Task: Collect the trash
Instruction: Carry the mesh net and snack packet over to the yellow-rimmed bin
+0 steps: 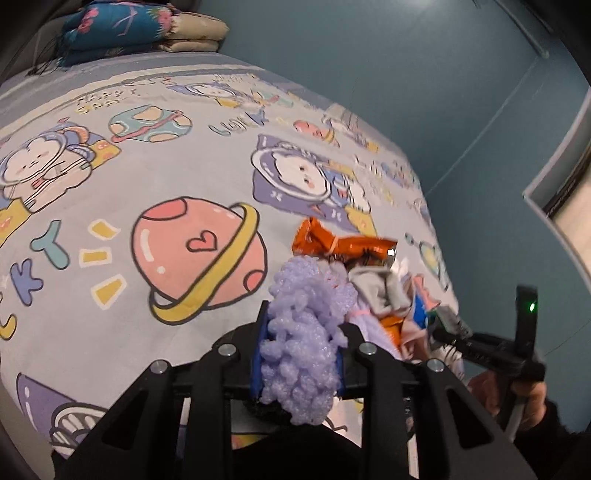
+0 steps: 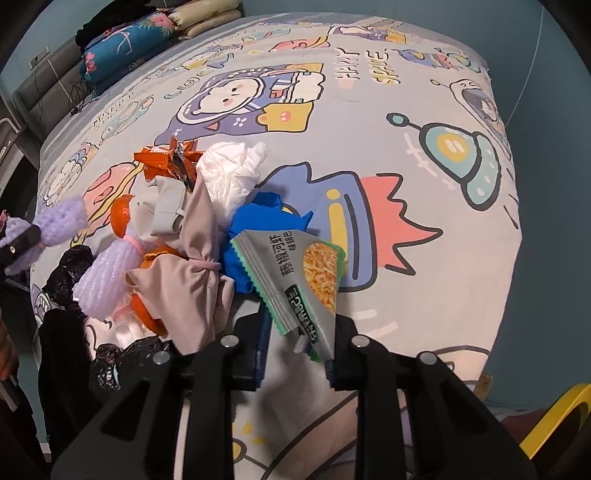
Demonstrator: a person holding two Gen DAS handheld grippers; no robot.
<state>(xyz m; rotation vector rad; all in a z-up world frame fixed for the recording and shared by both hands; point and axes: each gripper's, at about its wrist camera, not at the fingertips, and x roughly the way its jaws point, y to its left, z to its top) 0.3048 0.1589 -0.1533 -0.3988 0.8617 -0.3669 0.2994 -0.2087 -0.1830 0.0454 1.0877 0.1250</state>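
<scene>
Bed with cartoon space-print sheet, filling most of both views; folded bedding stacked at its far end. Teal wall behind.

Trash heap on the sheet, near the bed's edge, largest items first: beige cloth bundle tied at the waist with a band; white crumpled tissue leaning against it; blue plastic just beside the tissue, partly under the snack packet; lilac foam net at the heap's left; orange wrapper at the far side; orange peel between foam and cloth. Black bag at the bed's edge beside the heap, its opening not clearly seen.

Snack packet, grey with green serrated edge, lifted clear of the sheet and tilted, its lower corner between the right gripper's blue-padded fingers; the jaws look closed on it, though the contact itself is partly hidden.

Foam piece, lilac, pinched between the left gripper's fingers, held above the sheet just short of the heap.
</scene>
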